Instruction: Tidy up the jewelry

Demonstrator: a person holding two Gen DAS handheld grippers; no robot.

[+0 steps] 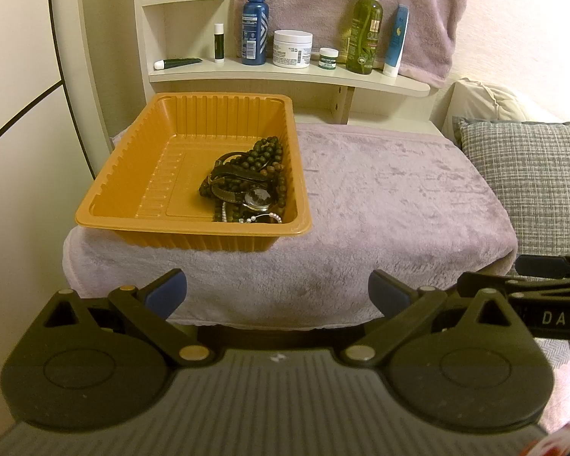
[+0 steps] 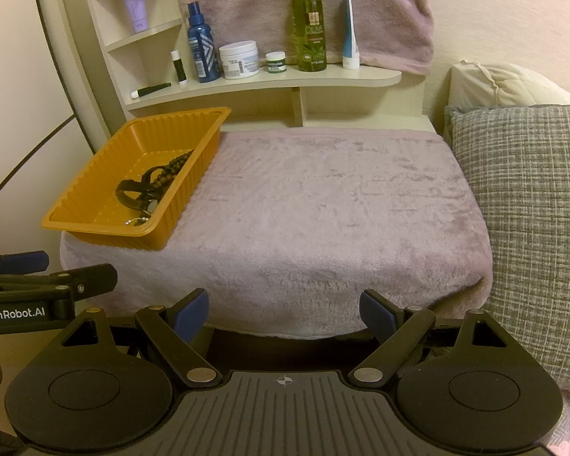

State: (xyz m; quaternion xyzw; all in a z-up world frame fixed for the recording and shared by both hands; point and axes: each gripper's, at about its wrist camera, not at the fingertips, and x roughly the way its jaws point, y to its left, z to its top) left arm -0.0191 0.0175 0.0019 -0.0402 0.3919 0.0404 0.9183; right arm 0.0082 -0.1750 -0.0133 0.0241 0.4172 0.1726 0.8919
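Left tool [image 1: 277, 296] released, blue pads wide apart, nothing between them, hovering near the front edge of the surface [image 1: 380, 209], which is covered by a mauve fleece blanket. Right tool [image 2: 284, 313] also released, pads spread, empty, hovering at the same front edge, just beside the left tool. Each tool shows at the edge of the other's view.

Orange ribbed tray [image 1: 133, 174] sits on the left part of the surface, its near corner hanging slightly over the blanket's front edge. Jewelry all inside the tray, bunched in its right near corner: dark wooden bead strand [image 1: 264, 159], leather strap watch [image 1: 247, 190] with round face up, small white pearl piece [image 1: 264, 218] against the near wall. Pieces tangled and overlapping, exact count unclear.

Shelf [image 1: 285, 74] behind the surface holds a blue spray bottle [image 1: 254, 22], white jar [image 1: 292, 48], small green-lidded jar [image 1: 328, 57], green olive spray bottle [image 1: 364, 26], blue-white tube [image 1: 396, 38], lip balm stick [image 1: 219, 41], dark tube [image 1: 178, 63] lying flat. Grey checked pillow [image 2: 524, 209] to the right of the surface
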